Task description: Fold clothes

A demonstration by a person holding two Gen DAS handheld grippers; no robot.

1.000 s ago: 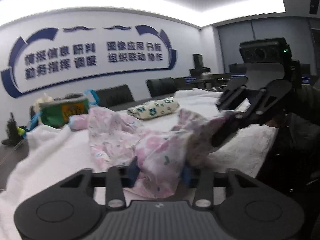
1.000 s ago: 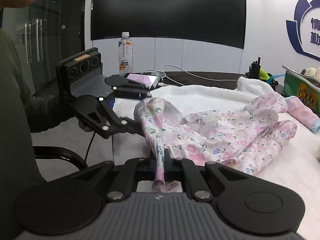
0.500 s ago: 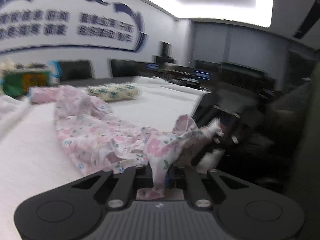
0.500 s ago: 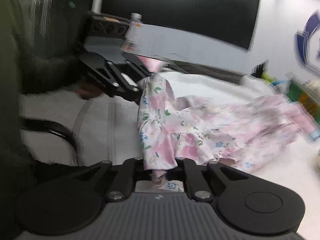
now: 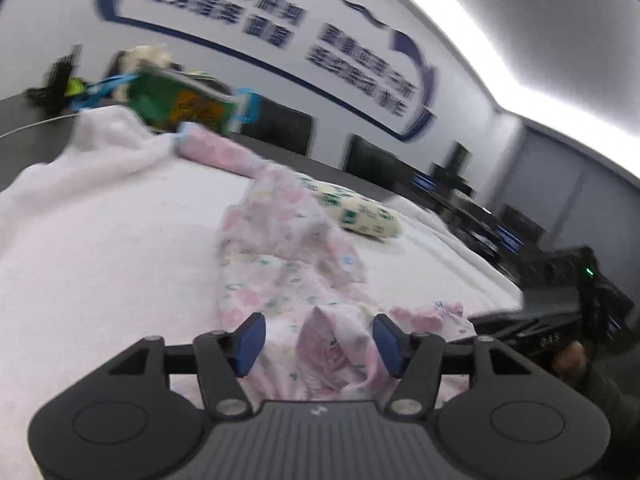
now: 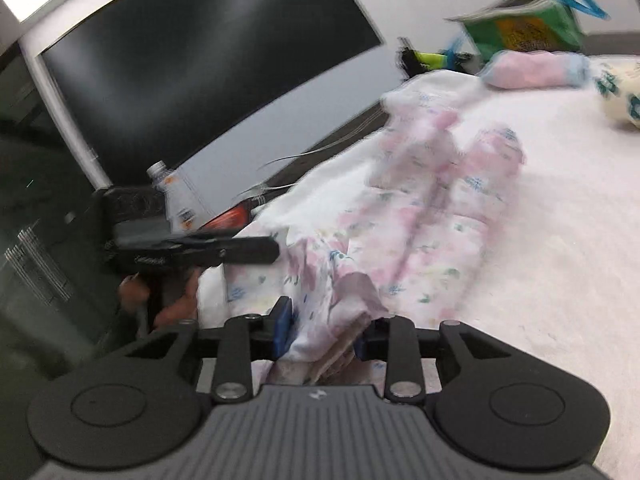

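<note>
Floral garment (image 5: 280, 264) on the white cloth (image 5: 100, 248) — long axis running from near edge to far. Left gripper (image 5: 318, 344) wide, right gripper (image 6: 322, 330) narrower — near hem loose between both, neither arm nearer

Floral garment (image 6: 432, 216) (pink, blurred) bunches between the right gripper (image 6: 324, 330) fingers' spread pads.

White padded table, 4 things on it

The white towelling cover (image 5: 100, 248) carries the floral garment (image 5: 288, 276) lengthwise, a pink rolled cloth (image 5: 216, 150) and a green-printed roll (image 5: 360, 216) beyond it, and a green bag (image 5: 180, 100) at the far edge.
</note>
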